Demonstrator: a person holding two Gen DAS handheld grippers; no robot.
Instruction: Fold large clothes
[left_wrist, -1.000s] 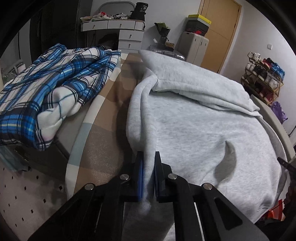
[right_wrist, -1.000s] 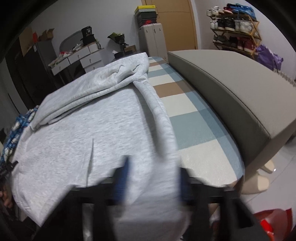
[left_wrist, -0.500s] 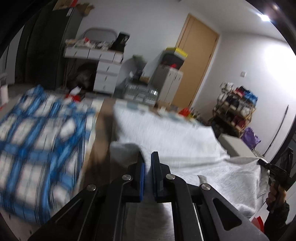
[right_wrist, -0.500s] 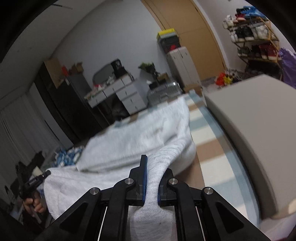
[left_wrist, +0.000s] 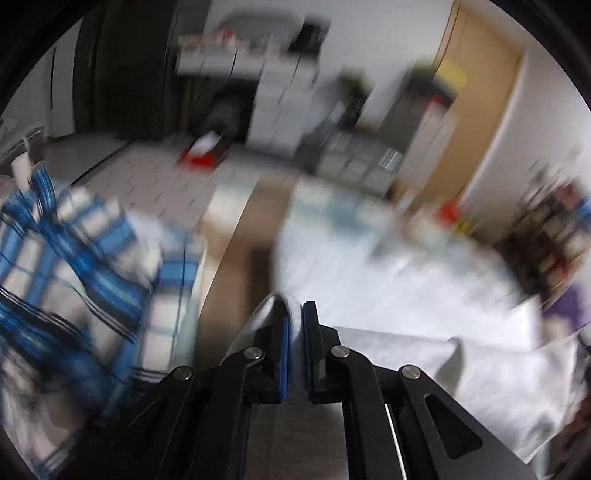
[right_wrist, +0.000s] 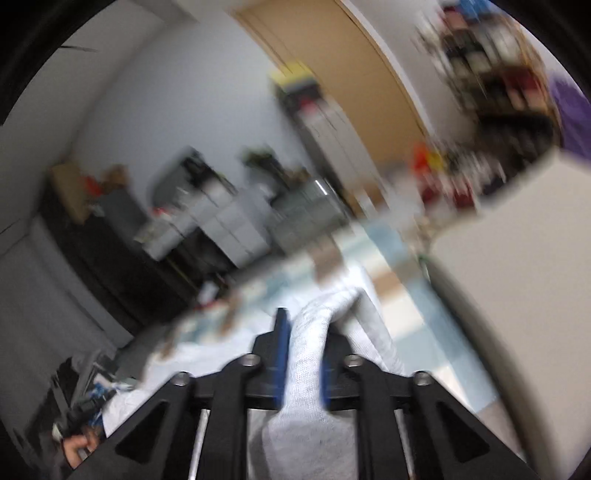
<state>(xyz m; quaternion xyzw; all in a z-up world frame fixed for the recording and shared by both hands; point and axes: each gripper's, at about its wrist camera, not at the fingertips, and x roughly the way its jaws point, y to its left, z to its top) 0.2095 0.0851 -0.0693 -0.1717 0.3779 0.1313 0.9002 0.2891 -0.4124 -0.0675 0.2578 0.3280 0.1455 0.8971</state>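
Soft grey knit sweatshirt cloth between matt black plastic tongs, blue-padded.

I see a pale grey sweatshirt, a blue-and-white plaid shirt, blue pads on black grippers, and a tan door.

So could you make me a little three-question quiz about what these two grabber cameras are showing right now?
1. True or false: the left gripper is shut on the grey sweatshirt.
2. What does the right gripper hold? A) blue plaid garment B) grey sweatshirt C) nothing
3. Fill in: beside the sweatshirt, in the left wrist view, lies a blue ____ garment.

Key: 1 true. 2 B. 3 plaid.
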